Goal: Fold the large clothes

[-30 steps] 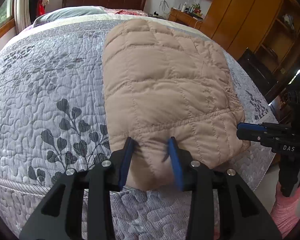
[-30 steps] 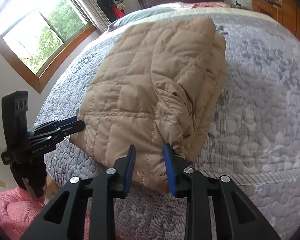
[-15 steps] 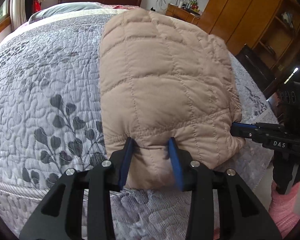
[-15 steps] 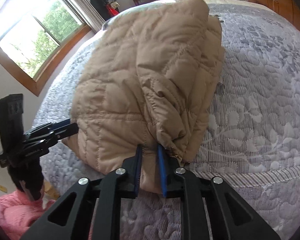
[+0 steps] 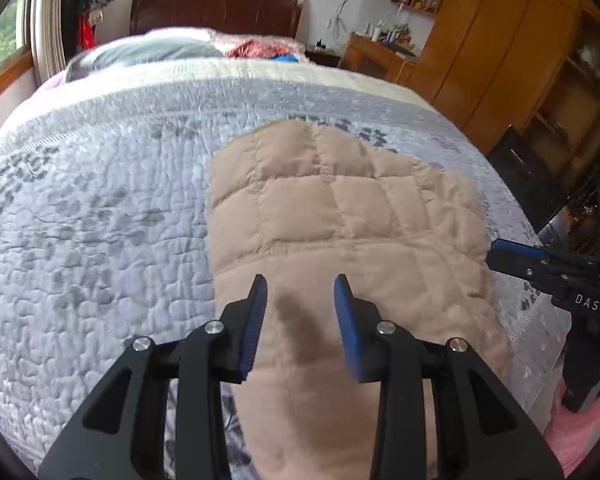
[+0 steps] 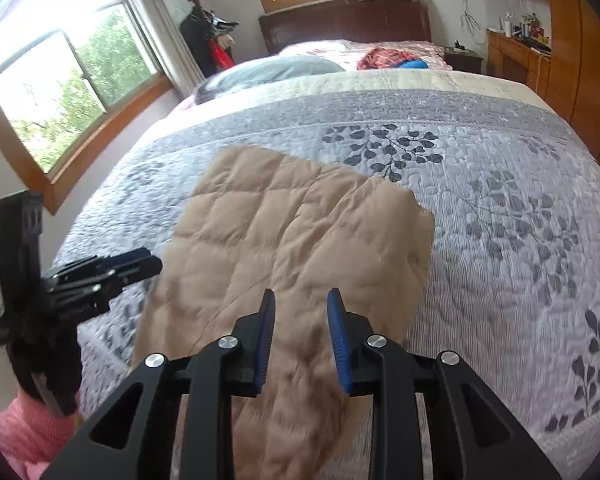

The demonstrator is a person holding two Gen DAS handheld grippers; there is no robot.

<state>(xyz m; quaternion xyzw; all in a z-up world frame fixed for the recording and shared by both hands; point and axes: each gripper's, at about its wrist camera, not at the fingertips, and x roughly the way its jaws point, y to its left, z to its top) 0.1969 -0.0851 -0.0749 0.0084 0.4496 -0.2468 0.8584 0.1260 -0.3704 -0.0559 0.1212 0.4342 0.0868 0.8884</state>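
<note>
Tan quilted jacket (image 5: 340,216) lies on the grey leaf-print bedspread (image 5: 100,216), occupying centre to lower centre of the left wrist frame; its near end runs under the gripper and out of the bottom edge. Left gripper (image 5: 300,308) sits lower centre, blue pads spread apart, jacket fabric showing in the gap between them but not pinched (a soft shadow falls on the cloth there). In the right wrist frame the same jacket (image 6: 300,248) fills the centre and trails toward the bottom edge, its far edge squared off, right side a little rumpled. Right gripper (image 6: 301,328) lower centre, pads likewise parted, over the jacket, nothing clamped. Each gripper also shows at the edge of the other view: the right one at the right edge of the left wrist frame, just beside the jacket's right border; the left one at the left edge of the right wrist frame, near the jacket's left border. Pink sleeve (image 6: 24,436) visible at lower left. Grey pillow (image 6: 276,70) and dark headboard (image 6: 340,20) in upper centre; window (image 6: 60,88) upper left; wooden wardrobe (image 5: 500,52) upper right of the left wrist frame.
</note>
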